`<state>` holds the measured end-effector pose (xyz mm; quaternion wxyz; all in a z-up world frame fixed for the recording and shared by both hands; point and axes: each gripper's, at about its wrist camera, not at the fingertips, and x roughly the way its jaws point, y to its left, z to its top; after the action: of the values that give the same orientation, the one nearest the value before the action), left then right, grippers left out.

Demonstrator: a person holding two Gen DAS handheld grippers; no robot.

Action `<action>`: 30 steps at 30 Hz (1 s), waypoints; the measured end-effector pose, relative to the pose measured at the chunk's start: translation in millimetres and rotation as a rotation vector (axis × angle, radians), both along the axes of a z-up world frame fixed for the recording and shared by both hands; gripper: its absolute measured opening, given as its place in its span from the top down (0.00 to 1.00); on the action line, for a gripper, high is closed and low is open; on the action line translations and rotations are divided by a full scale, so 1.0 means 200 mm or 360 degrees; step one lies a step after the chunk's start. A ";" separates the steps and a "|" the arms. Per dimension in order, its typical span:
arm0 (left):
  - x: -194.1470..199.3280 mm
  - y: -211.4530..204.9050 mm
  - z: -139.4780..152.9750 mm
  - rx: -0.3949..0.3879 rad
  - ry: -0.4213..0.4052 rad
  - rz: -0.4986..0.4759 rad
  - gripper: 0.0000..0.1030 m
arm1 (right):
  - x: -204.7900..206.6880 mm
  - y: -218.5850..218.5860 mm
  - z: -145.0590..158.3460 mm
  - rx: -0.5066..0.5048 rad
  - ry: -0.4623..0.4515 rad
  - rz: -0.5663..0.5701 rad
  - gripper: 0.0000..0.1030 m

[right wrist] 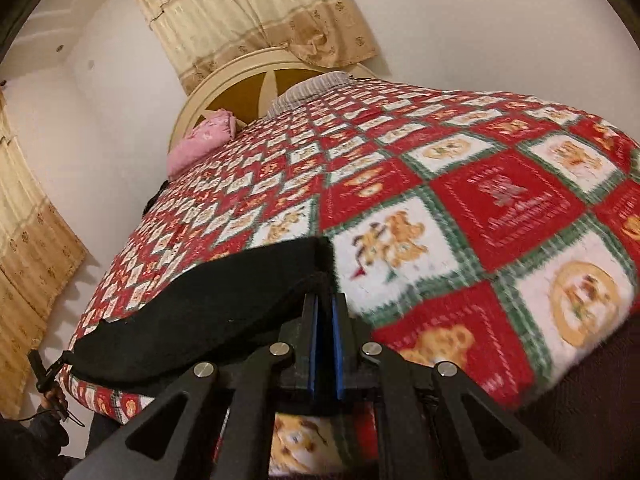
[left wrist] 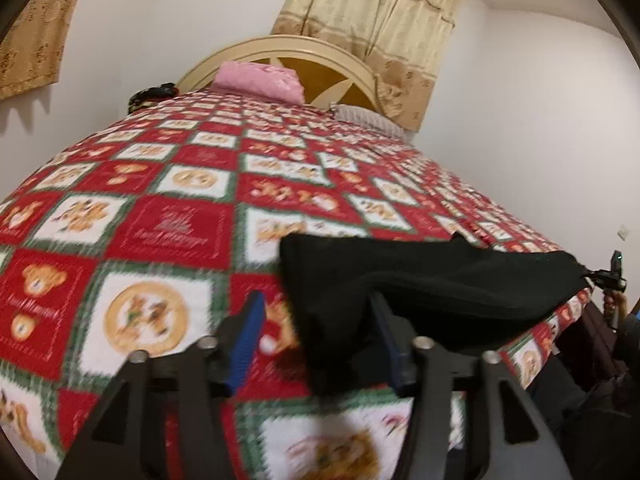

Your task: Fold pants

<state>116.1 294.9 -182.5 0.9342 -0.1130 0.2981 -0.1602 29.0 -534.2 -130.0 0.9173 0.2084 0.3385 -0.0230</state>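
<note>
Black pants lie on the red, white and green patchwork bedspread near the bed's front edge. My left gripper is open, its blue-padded fingers wide apart, with the pants' left corner lying between them over the right finger. In the right wrist view the pants stretch to the left. My right gripper is shut on the pants' right corner, with the fabric edge pinched between its fingers.
A pink pillow and a striped pillow lie by the cream headboard. Curtains hang behind. A small camera on a tripod stands off the bed's edge. White walls surround the bed.
</note>
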 end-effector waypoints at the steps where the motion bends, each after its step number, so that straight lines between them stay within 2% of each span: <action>1: -0.01 0.02 -0.01 0.0013 0.0010 0.0015 0.37 | -0.02 -0.01 0.01 -0.0010 0.0006 -0.0014 0.95; 3: -0.05 0.05 -0.03 0.0021 0.0032 0.0042 0.35 | -0.07 -0.03 0.03 -0.0072 0.0023 -0.0096 0.92; 5: -0.08 0.08 -0.05 0.0042 0.0049 0.0076 0.31 | -0.11 -0.07 0.05 -0.0066 0.0012 -0.0167 0.92; 8: -0.11 0.12 -0.07 0.0065 0.0066 0.0143 0.31 | -0.18 -0.10 0.10 -0.0053 -0.0034 -0.0257 0.92; 12: -0.14 0.22 -0.07 0.0022 0.0083 0.0248 0.31 | -0.17 0.01 0.22 -0.0062 -0.0127 -0.0235 0.92; 15: -0.14 0.26 -0.04 -0.0056 0.0078 0.0291 0.31 | -0.03 0.27 0.33 -0.0103 -0.0159 -0.0041 0.92; 16: -0.12 0.26 -0.03 -0.0075 0.0073 0.0295 0.31 | 0.03 0.36 0.35 -0.0105 -0.0161 0.0037 0.86; 17: -0.10 0.25 -0.01 -0.0106 0.0067 0.0281 0.31 | 0.10 0.46 0.36 -0.0111 -0.0157 0.0125 0.78; 18: -0.08 0.23 0.01 -0.0136 0.0056 0.0255 0.31 | 0.18 0.59 0.37 -0.0113 -0.0145 0.0228 0.53; 19: -0.05 0.21 0.02 -0.0149 0.0050 0.0235 0.31 | 0.26 0.73 0.37 -0.0104 -0.0128 0.0342 0.38; 22: 0.06 0.12 0.06 -0.0168 0.0062 0.0160 0.31 | 0.49 1.16 0.33 -0.0189 -0.0062 0.0635 0.38; 26: 0.22 0.01 0.06 -0.0182 0.0154 0.0069 0.31 | 0.73 1.68 0.20 -0.0260 0.0028 0.0981 0.38; 29: 0.28 -0.03 0.05 -0.0164 0.0231 0.0027 0.45 | 0.90 2.04 0.09 -0.0281 0.0090 0.1174 0.41; 30: 0.28 -0.05 0.04 -0.0156 0.0245 0.0015 0.51 | 0.94 2.12 0.06 -0.0282 0.0104 0.1215 0.48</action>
<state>172.9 285.5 -174.3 0.9026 -0.1718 0.3603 -0.1610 216.3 -110.0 -117.5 0.8632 -0.0134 0.4173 0.2840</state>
